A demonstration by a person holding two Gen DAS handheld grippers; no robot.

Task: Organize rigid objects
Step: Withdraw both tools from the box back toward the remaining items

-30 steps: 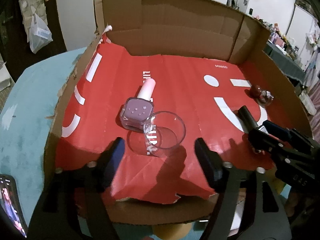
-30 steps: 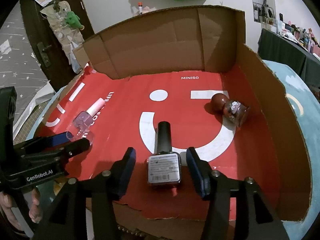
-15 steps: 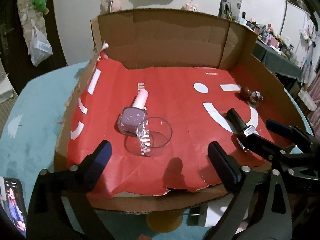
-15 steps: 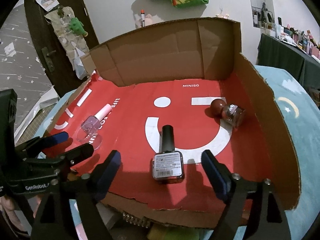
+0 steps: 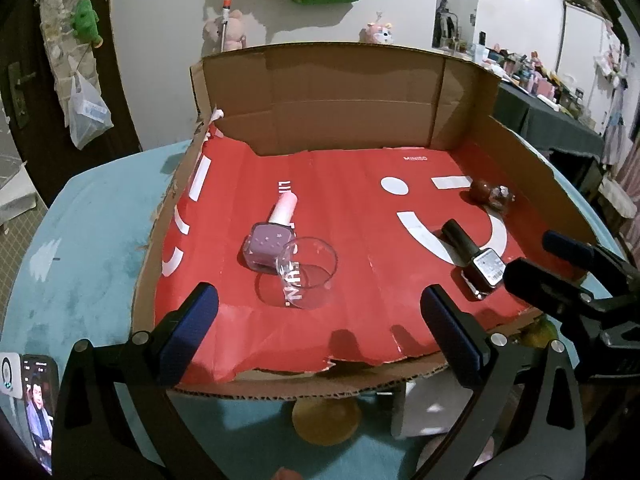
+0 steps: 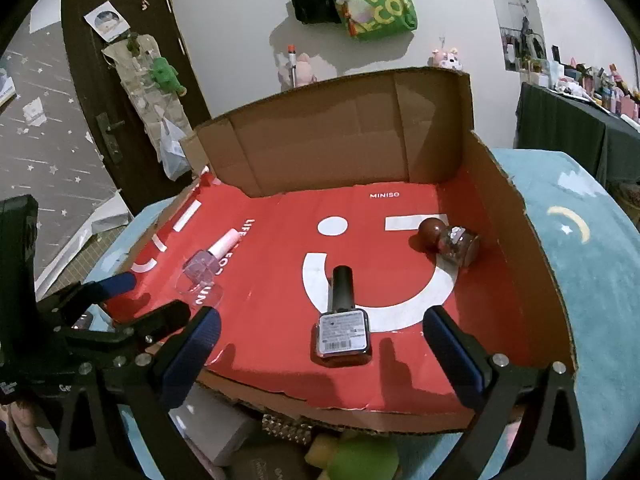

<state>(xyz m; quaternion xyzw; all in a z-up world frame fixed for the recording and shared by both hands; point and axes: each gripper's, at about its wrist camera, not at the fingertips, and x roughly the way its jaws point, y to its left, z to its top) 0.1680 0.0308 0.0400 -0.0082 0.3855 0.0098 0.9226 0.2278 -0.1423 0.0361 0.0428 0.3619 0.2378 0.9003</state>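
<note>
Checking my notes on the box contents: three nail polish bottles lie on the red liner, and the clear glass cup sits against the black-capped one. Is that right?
Not quite. The clear glass cup sits against the pink-capped purple bottle, as the left wrist view shows. The black-capped bottle lies apart, to the right. The rest holds: three bottles, counting the brown-capped bottle, lie on the red liner.

Dim, warm indoor light from above; soft shadows beneath tongs; sharp focus; heavy fisheye bending, dark corner vignette.
</note>
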